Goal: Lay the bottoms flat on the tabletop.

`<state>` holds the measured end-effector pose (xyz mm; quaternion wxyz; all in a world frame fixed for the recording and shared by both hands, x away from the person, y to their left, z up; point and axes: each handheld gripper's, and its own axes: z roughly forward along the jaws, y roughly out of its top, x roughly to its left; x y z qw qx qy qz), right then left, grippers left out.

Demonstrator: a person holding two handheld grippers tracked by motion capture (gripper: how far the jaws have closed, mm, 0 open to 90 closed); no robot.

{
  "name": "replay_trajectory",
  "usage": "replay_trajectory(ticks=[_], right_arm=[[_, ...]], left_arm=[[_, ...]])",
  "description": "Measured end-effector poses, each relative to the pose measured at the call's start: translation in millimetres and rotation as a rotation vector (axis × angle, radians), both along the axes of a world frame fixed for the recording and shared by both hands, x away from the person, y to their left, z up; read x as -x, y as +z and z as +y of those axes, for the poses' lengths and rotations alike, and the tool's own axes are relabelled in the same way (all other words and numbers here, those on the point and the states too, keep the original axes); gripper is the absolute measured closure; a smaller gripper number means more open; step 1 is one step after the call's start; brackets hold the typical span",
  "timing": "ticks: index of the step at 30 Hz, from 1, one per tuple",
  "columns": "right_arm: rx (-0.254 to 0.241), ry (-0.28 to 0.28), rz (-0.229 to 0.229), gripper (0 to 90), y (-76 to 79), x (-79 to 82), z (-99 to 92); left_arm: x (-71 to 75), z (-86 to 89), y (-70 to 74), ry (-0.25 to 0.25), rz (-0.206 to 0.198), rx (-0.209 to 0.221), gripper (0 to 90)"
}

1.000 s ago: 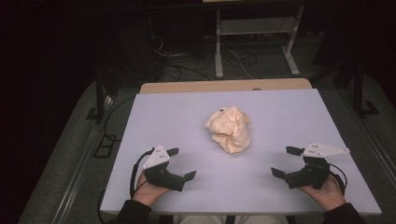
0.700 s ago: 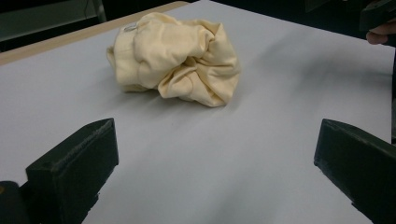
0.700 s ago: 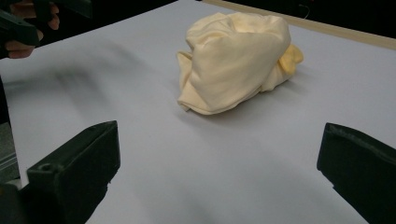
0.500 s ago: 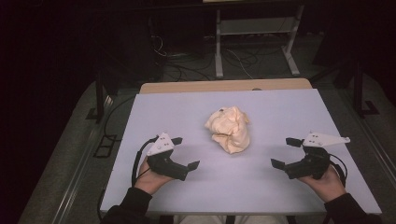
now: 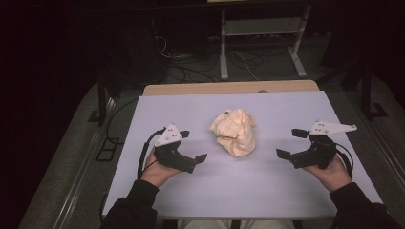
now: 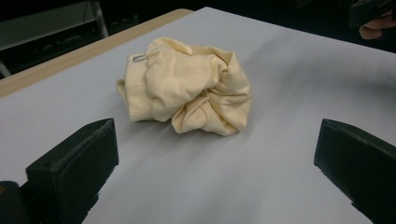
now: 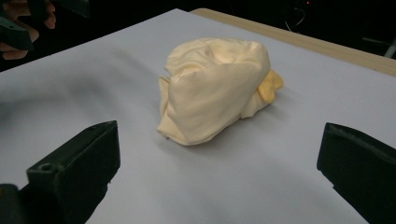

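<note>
Middle of the table: a crumpled pale-yellow cloth (image 5: 234, 131) lies bunched in a loose ball on the white tabletop (image 5: 239, 191), a little nearer the far edge than the near one.
Cloth, seen close: in the left gripper view the bundle (image 6: 187, 91) shows a ribbed hem and a small tag on its upper left; in the right gripper view (image 7: 215, 86) it shows a smooth rounded face with a deeper yellow fold poking out at one side.
Contact: nothing touches the cloth; it sits between the two grippers, clear of both.
Left gripper: the left gripper (image 5: 196, 145) is held just above the table to the cloth's left, near it, its jaws wide apart and empty, pointing toward the bundle.
Left hand: the left hand (image 5: 155, 171) grips from below and behind, forearm in a dark sleeve coming up from the near edge, wrist angled inward.
Right gripper: the right gripper (image 5: 291, 143) sits farther out on the cloth's right, jaws likewise spread open with nothing between them, aimed inward at the cloth.
Right hand: the right hand (image 5: 329, 171) cradles it from underneath, the forearm slanting in from the near right corner.
Beyond the table: a wooden strip (image 5: 229, 88) runs along the far edge, and behind it a dark floor with cables (image 5: 191, 62) and a metal stand (image 5: 260, 33).
</note>
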<state>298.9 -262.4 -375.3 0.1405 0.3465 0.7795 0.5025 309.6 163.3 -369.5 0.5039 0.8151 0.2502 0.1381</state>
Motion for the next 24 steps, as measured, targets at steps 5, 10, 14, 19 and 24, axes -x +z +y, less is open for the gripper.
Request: replay_trajectory(ticks=[5, 10, 14, 19, 24], right_arm=[[0.009, -0.001, 0.002, 0.0, 4.0, -9.4, 1.2], [0.015, -0.001, 0.003, 0.0, 8.0, -19.1, 3.5], [0.01, -0.001, -0.005, 0.0, 14.5, -26.3, 4.8], [0.013, 0.0, -0.006, 0.0, 20.1, -35.2, 6.2], [0.016, 0.0, 0.009, 0.0, 21.6, -45.5, 8.5]], left_arm=[[-8.8, 0.6, -0.1, 0.015, 0.013, 0.003, 0.0], [-18.2, 0.5, 0.0, 0.025, 0.028, 0.003, 0.0], [-24.5, 0.6, 1.7, 0.029, 0.04, 0.016, 0.0], [-31.2, -0.5, 3.9, 0.029, 0.049, 0.015, 0.0], [-38.0, -4.6, 5.7, 0.011, 0.07, 0.026, 0.0]])
